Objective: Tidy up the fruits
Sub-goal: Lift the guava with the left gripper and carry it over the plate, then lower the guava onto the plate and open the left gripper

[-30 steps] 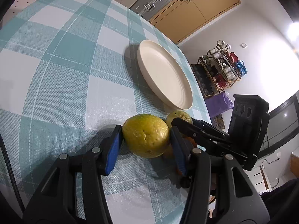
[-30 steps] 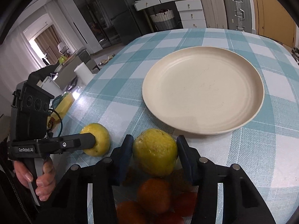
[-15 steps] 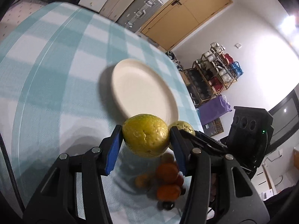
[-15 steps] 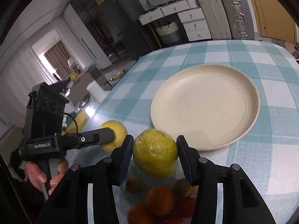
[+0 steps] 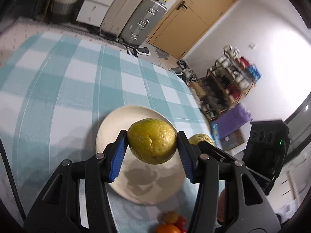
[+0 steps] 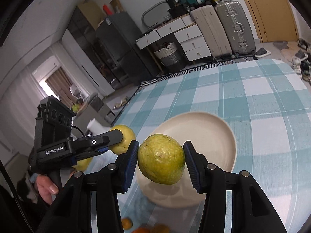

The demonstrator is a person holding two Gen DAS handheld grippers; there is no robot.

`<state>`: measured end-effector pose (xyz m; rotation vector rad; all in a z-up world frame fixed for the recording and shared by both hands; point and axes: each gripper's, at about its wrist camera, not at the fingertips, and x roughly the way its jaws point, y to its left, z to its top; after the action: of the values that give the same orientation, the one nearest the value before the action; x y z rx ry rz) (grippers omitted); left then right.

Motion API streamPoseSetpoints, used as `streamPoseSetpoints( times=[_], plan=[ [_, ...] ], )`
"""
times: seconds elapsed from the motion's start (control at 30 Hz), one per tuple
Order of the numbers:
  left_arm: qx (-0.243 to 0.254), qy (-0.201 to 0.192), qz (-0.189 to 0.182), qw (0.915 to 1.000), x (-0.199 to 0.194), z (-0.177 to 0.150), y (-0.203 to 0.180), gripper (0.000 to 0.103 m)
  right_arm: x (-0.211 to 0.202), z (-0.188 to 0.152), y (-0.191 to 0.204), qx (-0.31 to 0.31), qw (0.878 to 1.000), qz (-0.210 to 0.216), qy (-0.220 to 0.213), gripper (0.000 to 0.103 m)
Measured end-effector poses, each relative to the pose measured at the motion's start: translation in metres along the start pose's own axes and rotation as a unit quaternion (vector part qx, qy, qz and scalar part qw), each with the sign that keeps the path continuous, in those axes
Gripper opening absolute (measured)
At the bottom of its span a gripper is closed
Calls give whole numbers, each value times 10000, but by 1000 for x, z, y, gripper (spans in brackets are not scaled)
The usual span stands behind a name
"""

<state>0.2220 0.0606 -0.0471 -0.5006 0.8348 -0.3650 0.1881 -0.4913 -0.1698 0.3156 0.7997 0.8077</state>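
Now, line by line:
Left claw: blue pads clamped on a dull yellow-green round fruit, lifted off the worktop since a second ago, now above the plate.
Right claw: pads pinching a bright yellow-green round guava, likewise raised.
Plate: round cream plate, bare, now beneath both fruits.
Worktop: teal-and-white checked cloth.
Remaining pile: small orange and red fruits at the near edge.
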Motion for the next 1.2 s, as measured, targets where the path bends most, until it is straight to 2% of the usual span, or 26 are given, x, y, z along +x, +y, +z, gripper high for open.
streamPoseSetpoints(
  times=[0.1, 0.2, 0.37, 0.53, 0.8, 0.9, 0.97, 1.03, 1.13, 1.2],
  plan=[
    [-93, 193, -68, 9997, 20, 11, 1, 48, 13, 9, -19, 282, 9996, 48, 34, 48],
    [-112, 268, 77, 9995, 39, 17, 5, 48, 26, 16, -34, 520, 9986, 66, -9, 48],
    [-292, 498, 17, 9983, 71, 21, 18, 49, 48, 20, -37, 439, 9990, -109, 58, 48],
    [-425, 601, 25, 9973, 91, 22, 29, 49, 61, 29, -51, 651, 9975, -288, 30, 48],
    [-650, 800, 45, 9947, 113, 22, 40, 50, 81, 29, -63, 907, 9955, -204, 206, 50],
    [-864, 745, -89, 9934, 110, 23, 45, 52, 78, 29, -65, 954, 9950, -229, 161, 56],
    [-826, 718, -26, 9940, 106, 24, 43, 60, 71, 30, -64, 982, 9949, -207, 28, 67],
    [-811, 665, -29, 9945, 99, 24, 40, 70, 62, 30, -62, 964, 9950, -255, -106, 69],
    [-690, 506, 128, 9962, 84, 24, 32, 75, 49, 29, -58, 940, 9951, -229, -212, 71],
    [-581, 430, 232, 9971, 73, 23, 27, 75, 38, 26, -55, 922, 9949, -286, -305, 80]
  ],
)
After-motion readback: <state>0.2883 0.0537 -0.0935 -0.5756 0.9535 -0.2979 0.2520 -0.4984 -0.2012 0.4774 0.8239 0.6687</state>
